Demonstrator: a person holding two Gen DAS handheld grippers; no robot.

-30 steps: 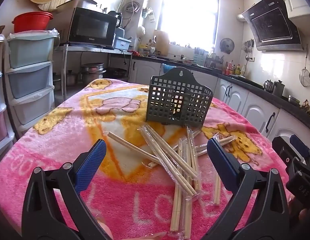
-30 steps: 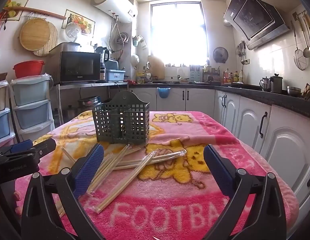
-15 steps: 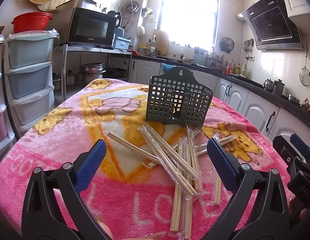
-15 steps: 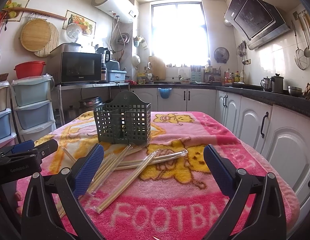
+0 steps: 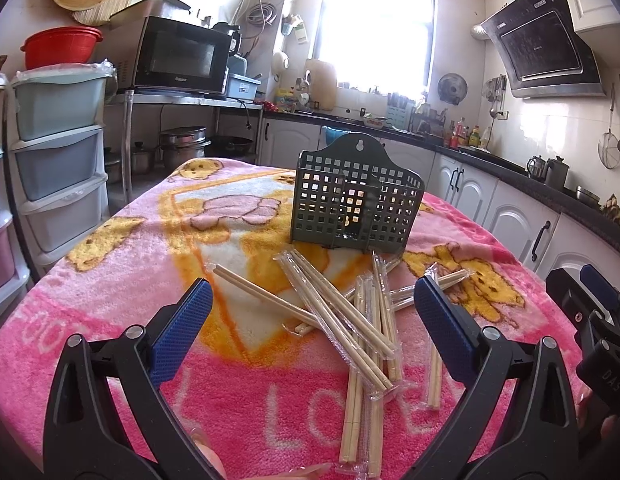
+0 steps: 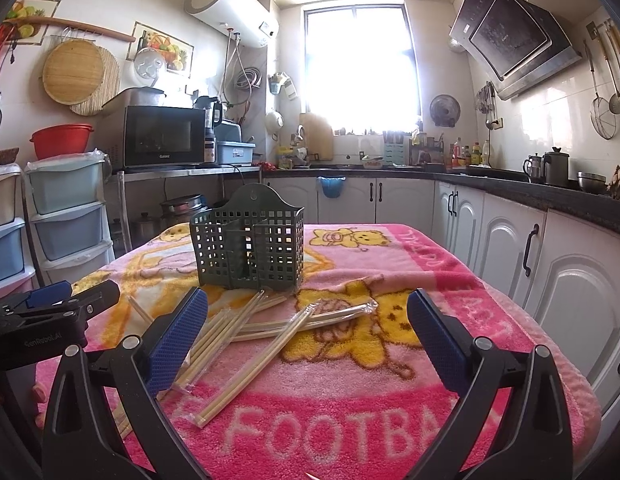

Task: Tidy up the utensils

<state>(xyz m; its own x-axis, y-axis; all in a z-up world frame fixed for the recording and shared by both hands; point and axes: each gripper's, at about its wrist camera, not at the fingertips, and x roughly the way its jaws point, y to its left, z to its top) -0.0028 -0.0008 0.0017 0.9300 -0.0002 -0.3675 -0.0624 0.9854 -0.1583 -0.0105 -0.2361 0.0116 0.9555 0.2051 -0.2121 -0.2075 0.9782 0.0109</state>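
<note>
A dark green perforated utensil holder [image 5: 356, 200] [image 6: 249, 248] stands upright in the middle of the pink blanket-covered table [image 5: 121, 280] [image 6: 430, 272]. In front of it lies a loose pile of wrapped wooden chopsticks [image 5: 350, 320] [image 6: 265, 328]. My left gripper [image 5: 310, 324] is open, held low above the table just short of the pile, nothing between its blue pads. My right gripper [image 6: 307, 328] is also open and empty, over the chopsticks on its side. Each gripper shows at the edge of the other's view.
Stacked plastic drawers [image 5: 57, 152] stand left of the table, with a microwave [image 5: 181, 58] on a metal shelf behind. White cabinets and a dark counter [image 6: 530, 200] run along the right side and back wall. The table edge drops off near right [image 6: 582, 392].
Both grippers stay open and nearly still. The right view has crept slightly closer to the holder; chopsticks and holder have not moved.
</note>
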